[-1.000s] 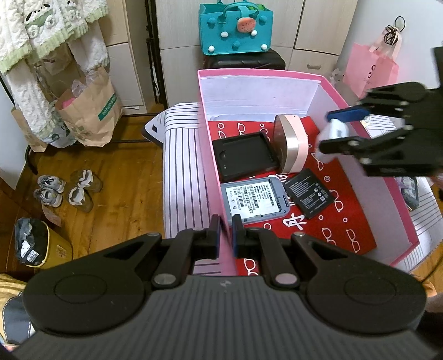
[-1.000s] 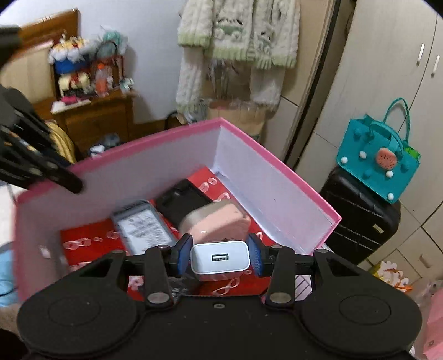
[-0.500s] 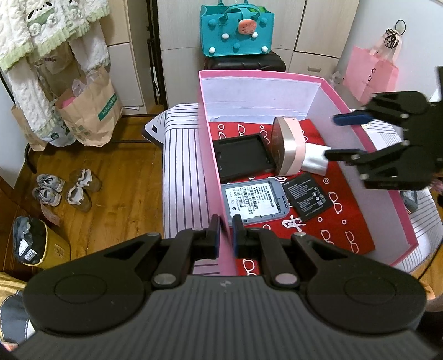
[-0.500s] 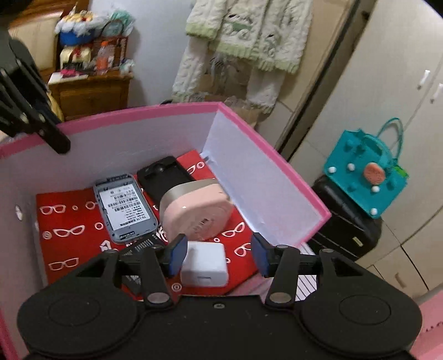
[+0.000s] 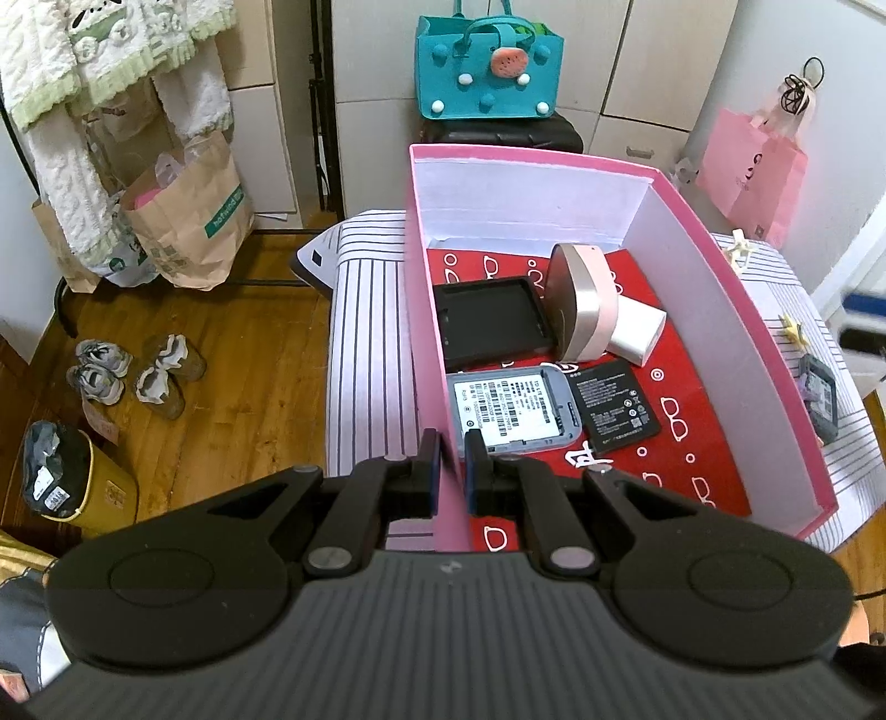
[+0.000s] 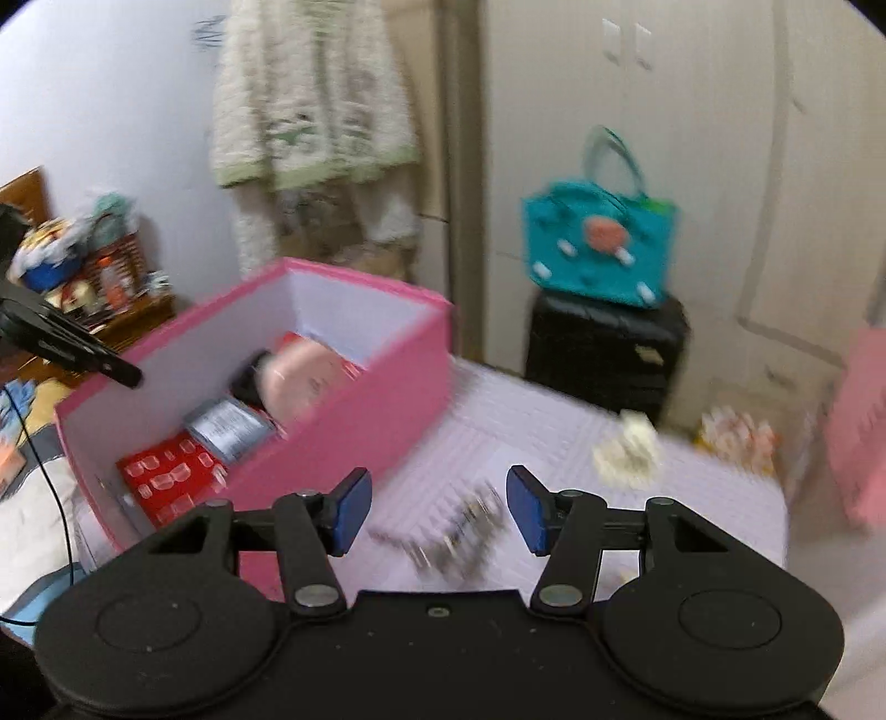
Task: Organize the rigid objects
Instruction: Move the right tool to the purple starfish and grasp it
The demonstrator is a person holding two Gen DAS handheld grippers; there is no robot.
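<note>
- I count 1 pink box [image 5: 736, 310]
- Inside: 1 white charger [image 5: 637, 329], 1 pink round case [image 5: 584, 302], 1 black tray [image 5: 490, 321], 1 grey device [image 5: 512, 407], 1 battery [image 5: 614, 407]
- 2 grippers: left [image 5: 453, 462], right [image 6: 434, 507]

A lived-in bedroom at home: ahead of the left gripper [image 5: 451, 468] stand cupboard doors [image 5: 376, 50] with a teal bag [image 5: 490, 69] on a black suitcase [image 5: 501, 133], knitwear [image 5: 105, 50] hanging to its left above shoes [image 5: 133, 371] on a wooden floor [image 5: 249, 354].
</note>
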